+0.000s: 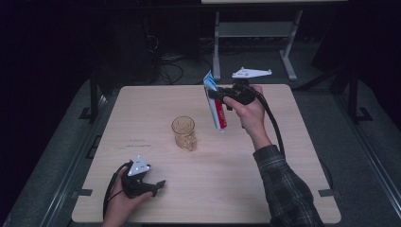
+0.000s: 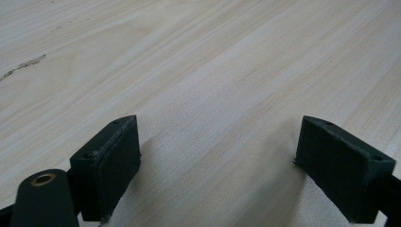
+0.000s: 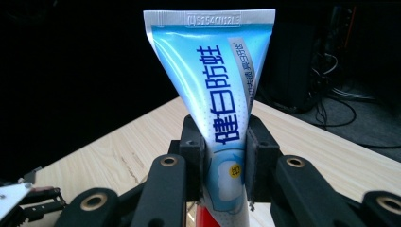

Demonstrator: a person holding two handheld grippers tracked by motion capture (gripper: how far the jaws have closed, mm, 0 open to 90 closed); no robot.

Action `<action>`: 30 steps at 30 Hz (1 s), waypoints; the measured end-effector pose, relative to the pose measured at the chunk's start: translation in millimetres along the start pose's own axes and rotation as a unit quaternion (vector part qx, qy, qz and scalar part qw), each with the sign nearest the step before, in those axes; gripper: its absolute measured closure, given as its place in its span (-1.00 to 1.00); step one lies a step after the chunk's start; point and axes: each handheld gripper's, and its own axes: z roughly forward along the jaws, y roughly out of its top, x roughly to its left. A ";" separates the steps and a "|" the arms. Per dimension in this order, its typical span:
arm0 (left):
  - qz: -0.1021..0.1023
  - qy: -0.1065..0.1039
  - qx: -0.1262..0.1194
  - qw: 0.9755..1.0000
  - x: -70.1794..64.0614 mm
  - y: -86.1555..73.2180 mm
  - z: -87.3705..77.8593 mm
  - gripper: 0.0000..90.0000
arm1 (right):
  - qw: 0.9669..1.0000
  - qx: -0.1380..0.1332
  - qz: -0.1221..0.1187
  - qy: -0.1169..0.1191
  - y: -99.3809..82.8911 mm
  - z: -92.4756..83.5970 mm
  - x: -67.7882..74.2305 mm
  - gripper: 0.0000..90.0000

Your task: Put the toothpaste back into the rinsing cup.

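Observation:
A blue, white and red toothpaste tube (image 1: pixel 213 101) hangs in the air above the far middle of the table, crimped end up. My right gripper (image 1: pixel 218 94) is shut on the tube; in the right gripper view its pads clamp the tube (image 3: pixel 222 118) at mid-length. A clear amber glass (image 1: pixel 183 133) stands upright at the table's centre, below and left of the tube. My left gripper (image 1: pixel 158 185) rests near the front left edge of the table, and in the left gripper view it (image 2: pixel 217 156) stands open over bare wood with nothing between its fingers.
The light wooden table (image 1: pixel 283 161) has open surface to the right and front of the glass. Behind the table stand a white desk frame (image 1: pixel 255 33) and loose cables (image 1: pixel 165 66) on a dark floor.

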 end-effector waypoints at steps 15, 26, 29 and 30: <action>0.000 0.000 0.000 1.000 0.0 0.0 0.0 -0.70 | 1.000 -0.001 -0.010 0.020 14.3 18.2 13.2 0.61; -0.001 -0.001 0.000 1.000 -0.1 0.0 0.0 -0.70 | 0.999 0.000 -0.021 0.029 24.4 30.6 24.8 0.61; 0.000 0.000 0.000 1.000 0.1 0.0 0.0 -0.70 | 0.999 0.000 -0.023 0.033 27.8 37.1 29.7 0.61; 0.000 0.000 0.000 1.000 0.1 0.0 0.0 -0.70 | 0.999 0.000 -0.023 0.033 27.8 37.1 29.7 0.61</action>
